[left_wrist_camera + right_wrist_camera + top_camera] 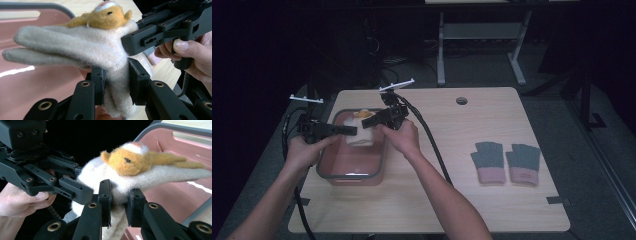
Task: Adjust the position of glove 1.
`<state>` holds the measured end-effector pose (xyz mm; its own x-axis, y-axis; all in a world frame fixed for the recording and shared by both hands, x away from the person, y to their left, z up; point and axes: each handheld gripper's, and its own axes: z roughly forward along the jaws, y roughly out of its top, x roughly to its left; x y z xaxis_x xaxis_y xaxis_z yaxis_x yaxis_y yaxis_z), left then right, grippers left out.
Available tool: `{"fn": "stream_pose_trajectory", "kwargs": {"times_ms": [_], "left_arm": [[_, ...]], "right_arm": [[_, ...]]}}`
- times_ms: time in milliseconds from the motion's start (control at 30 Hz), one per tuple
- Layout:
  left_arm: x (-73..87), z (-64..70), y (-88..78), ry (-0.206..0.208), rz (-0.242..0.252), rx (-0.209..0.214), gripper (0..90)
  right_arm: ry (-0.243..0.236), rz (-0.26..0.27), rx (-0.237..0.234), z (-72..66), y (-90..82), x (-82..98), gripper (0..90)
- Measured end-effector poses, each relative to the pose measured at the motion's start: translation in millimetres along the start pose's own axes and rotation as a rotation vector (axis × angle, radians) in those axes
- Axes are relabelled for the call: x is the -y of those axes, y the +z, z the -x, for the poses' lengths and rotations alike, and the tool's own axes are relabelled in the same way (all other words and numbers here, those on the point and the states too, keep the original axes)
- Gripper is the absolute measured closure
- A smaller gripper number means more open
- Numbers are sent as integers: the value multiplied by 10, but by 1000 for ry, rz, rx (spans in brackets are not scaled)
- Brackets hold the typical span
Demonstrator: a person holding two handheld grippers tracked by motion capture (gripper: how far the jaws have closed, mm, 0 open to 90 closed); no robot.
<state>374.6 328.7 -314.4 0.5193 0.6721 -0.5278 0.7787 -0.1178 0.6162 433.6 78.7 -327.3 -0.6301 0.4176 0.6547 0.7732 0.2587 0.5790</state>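
Observation:
A cream wool glove [360, 137] with an orange felt animal [362, 114] sewn on it hangs over a pink bin [352, 176] at the table's left. My left gripper [348, 131] comes in from the left and is shut on the glove's cuff edge. My right gripper [368, 121] comes in from the right and is shut on the same cuff. In the left gripper view the pads [98, 82] squeeze the cuff [116, 82], and the glove's fingers [37, 47] stretch out over the bin. In the right gripper view my gripper [118, 195] pinches the cuff just below the orange animal [130, 161].
A pair of grey fingerless gloves with pink cuffs [506, 162] lies flat on the table's right side. The bin has a grey rim [155, 127]. A cable hole [461, 100] sits near the table's far edge. Cables trail from both grippers off the front.

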Motion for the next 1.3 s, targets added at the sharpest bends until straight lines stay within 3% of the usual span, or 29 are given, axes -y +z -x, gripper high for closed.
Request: {"fn": "stream_pose_trajectory", "kwargs": {"times_ms": [233,567,967,1300], "left_arm": [[55,-139,42,-32,-29,-9,689],[188,-341,197,-66,-94,-26,689],[330,-443,338,-123,-205,-66,688],[402,-472,433,-155,-246,-78,689]], "right_arm": [[20,-19,2,75,158,26,763],[72,-48,-5,291,399,170,763],[108,-118,19,413,603,358,753],[99,-168,71,407,637,416,734]]}}
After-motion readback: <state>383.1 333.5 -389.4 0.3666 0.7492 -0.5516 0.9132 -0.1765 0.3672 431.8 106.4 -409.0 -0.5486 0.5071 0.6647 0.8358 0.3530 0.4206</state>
